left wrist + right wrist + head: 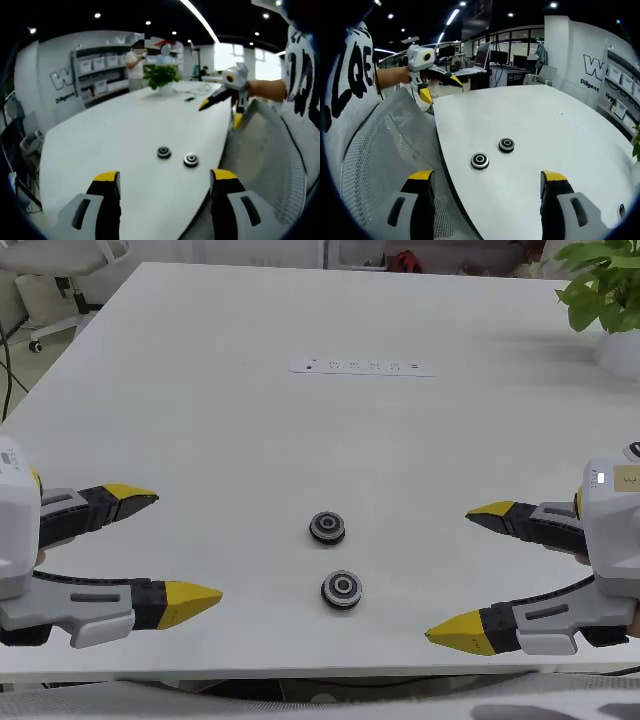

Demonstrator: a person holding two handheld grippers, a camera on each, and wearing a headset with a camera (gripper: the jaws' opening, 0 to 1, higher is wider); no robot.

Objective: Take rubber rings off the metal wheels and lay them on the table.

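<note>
Two small metal wheels with black rubber rings lie flat on the white table [300,440]: one [327,528] a little farther, one [342,589] nearer the front edge. The left gripper view shows them as wheel [163,152] and wheel [190,160]; the right gripper view as wheel [506,145] and wheel [480,160]. My left gripper [180,550] hovers open at the left, well apart from the wheels, nothing between its yellow tips. My right gripper [478,575] stands open at the right, also holding nothing. Each gripper appears in the other's view: right gripper [220,102], left gripper [437,85].
A flush white socket strip [362,366] sits mid-table farther back. A potted green plant [605,290] stands at the far right corner. An office chair [60,275] is beyond the far left corner. The table's front edge runs just under the grippers.
</note>
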